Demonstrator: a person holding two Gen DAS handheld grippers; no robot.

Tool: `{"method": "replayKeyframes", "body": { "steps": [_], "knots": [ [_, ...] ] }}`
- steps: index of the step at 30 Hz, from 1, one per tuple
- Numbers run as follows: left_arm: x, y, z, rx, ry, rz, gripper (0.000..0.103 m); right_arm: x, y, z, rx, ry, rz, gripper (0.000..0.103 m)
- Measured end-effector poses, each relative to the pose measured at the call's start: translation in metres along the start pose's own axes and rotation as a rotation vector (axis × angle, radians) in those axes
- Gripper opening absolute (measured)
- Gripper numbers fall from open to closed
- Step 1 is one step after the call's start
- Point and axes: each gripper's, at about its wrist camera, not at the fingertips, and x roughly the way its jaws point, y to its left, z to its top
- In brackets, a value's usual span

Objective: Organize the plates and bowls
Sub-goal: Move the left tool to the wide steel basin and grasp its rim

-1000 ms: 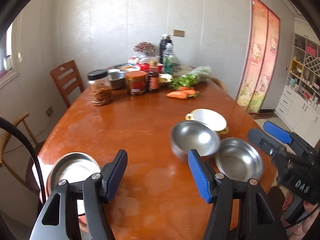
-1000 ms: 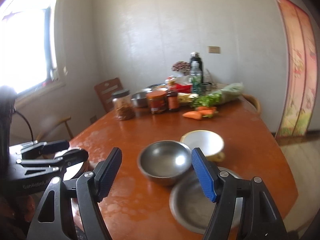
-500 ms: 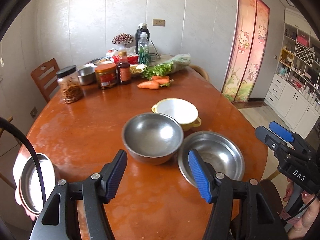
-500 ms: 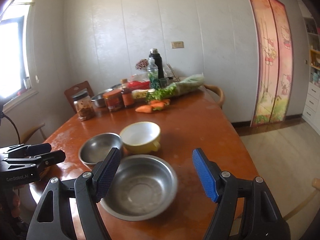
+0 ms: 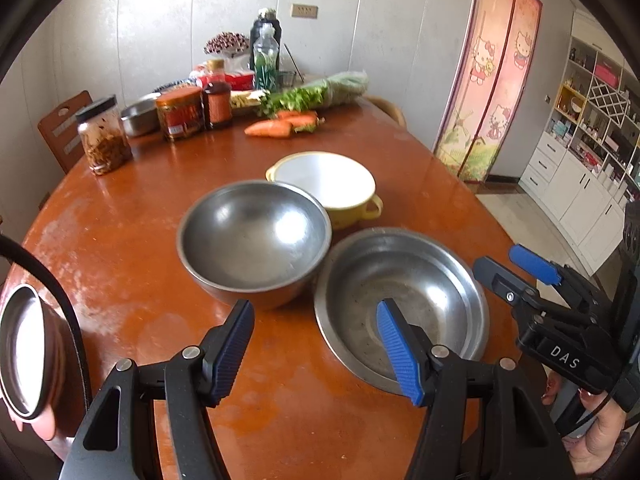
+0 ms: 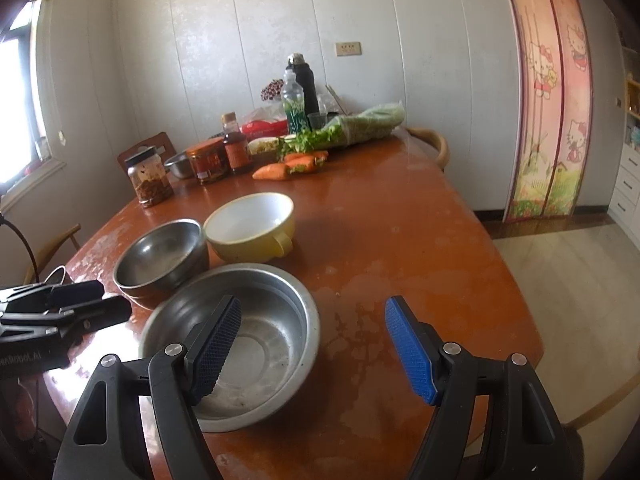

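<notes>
Bowls: three sat clustered on the table (image 6: 400,240) ahead of both grippers.
Left gripper (image 5: 316,344): jaws spread, empty, above the tabletop.
Right gripper (image 6: 314,344): jaws apart, empty, left finger over the wide steel bowl (image 6: 272,320).
Deep steel bowl (image 5: 254,240): just beyond the left gripper.
Yellow bowl (image 6: 250,226): farther out, touching the deep one.
</notes>
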Motion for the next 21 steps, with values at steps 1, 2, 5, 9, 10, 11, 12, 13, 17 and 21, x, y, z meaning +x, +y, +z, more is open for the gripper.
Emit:
{"method": "replayKeyframes", "body": {
  "steps": [1,2,5,9,10,11,12,13,17,21],
  "knots": [
    [0.004,-0.002,-0.001,0.003,0.007,-0.005,0.063,0.002,-0.001,-0.001,0.003,0.002,0.002,0.076],
    [0.006,-0.004,-0.002,0.005,0.014,-0.006,0.063,0.005,-0.002,-0.002,0.007,0.009,0.006,0.076],
    [0.012,-0.009,-0.005,0.013,0.025,-0.012,0.064,0.010,-0.007,-0.005,0.022,0.014,0.023,0.076],
    [0.021,-0.010,-0.007,0.012,0.046,0.005,0.064,0.017,-0.010,-0.010,0.042,0.018,0.044,0.076],
    [0.023,-0.010,-0.007,0.008,0.048,0.003,0.064,0.020,-0.010,-0.011,0.045,0.026,0.052,0.076],
    [0.025,-0.010,-0.008,0.008,0.051,0.007,0.064,0.022,-0.011,-0.011,0.050,0.027,0.059,0.076],
    [0.026,-0.010,-0.008,0.010,0.052,0.011,0.064,0.022,-0.011,-0.012,0.057,0.023,0.071,0.076],
    [0.027,-0.011,-0.008,0.014,0.055,0.016,0.064,0.023,-0.012,-0.013,0.066,0.016,0.082,0.076],
    [0.035,-0.010,-0.009,0.012,0.075,0.014,0.064,0.029,-0.013,-0.014,0.060,0.019,0.059,0.076],
    [0.040,-0.009,-0.010,0.015,0.082,0.014,0.064,0.036,-0.008,-0.014,0.033,0.016,0.055,0.073]
  ]
}}
